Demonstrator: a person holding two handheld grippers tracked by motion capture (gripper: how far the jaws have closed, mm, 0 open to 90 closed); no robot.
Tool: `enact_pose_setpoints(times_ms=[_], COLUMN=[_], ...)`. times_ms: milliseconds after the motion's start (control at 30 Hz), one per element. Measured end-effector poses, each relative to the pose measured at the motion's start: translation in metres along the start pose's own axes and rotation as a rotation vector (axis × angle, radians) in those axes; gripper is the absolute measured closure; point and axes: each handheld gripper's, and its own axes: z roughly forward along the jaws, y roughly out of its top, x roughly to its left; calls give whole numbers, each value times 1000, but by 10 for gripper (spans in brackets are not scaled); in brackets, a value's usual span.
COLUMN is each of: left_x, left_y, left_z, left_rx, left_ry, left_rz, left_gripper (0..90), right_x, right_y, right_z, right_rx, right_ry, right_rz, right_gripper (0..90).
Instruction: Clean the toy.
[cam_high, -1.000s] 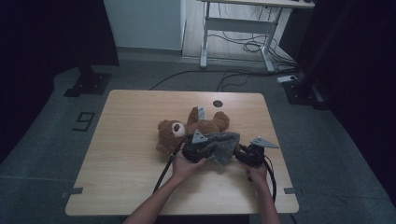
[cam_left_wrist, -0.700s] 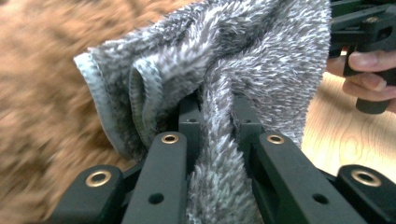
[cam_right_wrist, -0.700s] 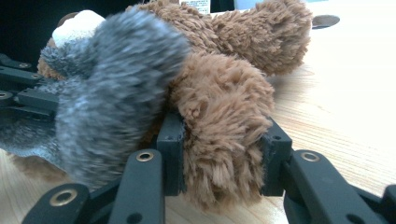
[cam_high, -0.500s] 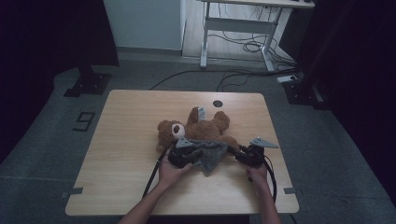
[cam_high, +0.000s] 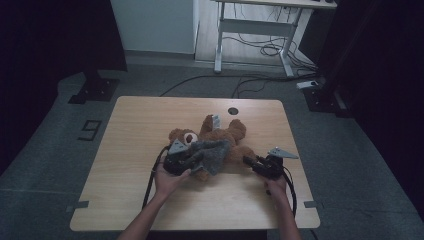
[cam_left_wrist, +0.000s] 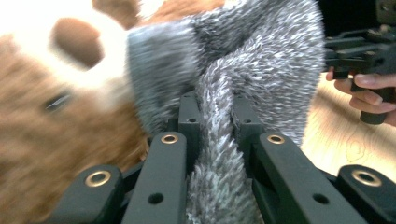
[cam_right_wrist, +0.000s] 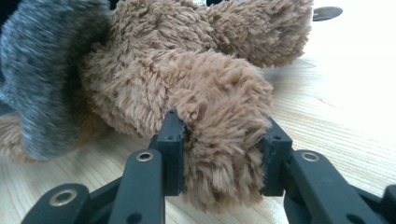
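A brown teddy bear (cam_high: 235, 131) lies on its back on the wooden table (cam_high: 130, 130), head (cam_high: 181, 136) to the left. A grey fuzzy garment (cam_high: 212, 151) covers its belly. My left gripper (cam_high: 192, 159) is shut on a bunched fold of that grey garment (cam_left_wrist: 215, 140), right beside the bear's muzzle (cam_left_wrist: 77, 42). My right gripper (cam_high: 246, 161) is shut on the bear's leg; its pads sink into the foot (cam_right_wrist: 223, 140) from both sides. The grey garment (cam_right_wrist: 39, 84) bunches up at the leg's upper end.
A round black grommet hole (cam_high: 232, 110) sits in the table beyond the bear. A white tag (cam_high: 216, 120) sticks up from the bear. Bare wood stretches left of the bear and along the near edge. A white desk frame (cam_high: 250, 30) and cables stand on the floor behind.
My left gripper has moved left with the grey garment, drawing it across the bear toward its head. The right gripper has kept still on the leg.
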Motion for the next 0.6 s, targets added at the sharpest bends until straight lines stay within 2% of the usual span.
enact_pose_setpoints(times_ms=[167,333,467,600], left_x=[12,22,29,31], left_y=[-16,-20,-12,8], left_z=[-14,-36,-50,-52], left_rx=[-18,-53,-74,-107], left_ry=[-2,19,46,51], left_rz=[-25,-49,-50,-43], left_gripper=[779,780,780,780], right_x=[1,-1,-2,-5], right_y=[0,-1,-1,-3], right_z=[0,0,1,1], right_rx=[12,24,35,56], right_ry=[5,11,15,19], right_rz=[-5,8,17,34], right_gripper=[614,614,615,616])
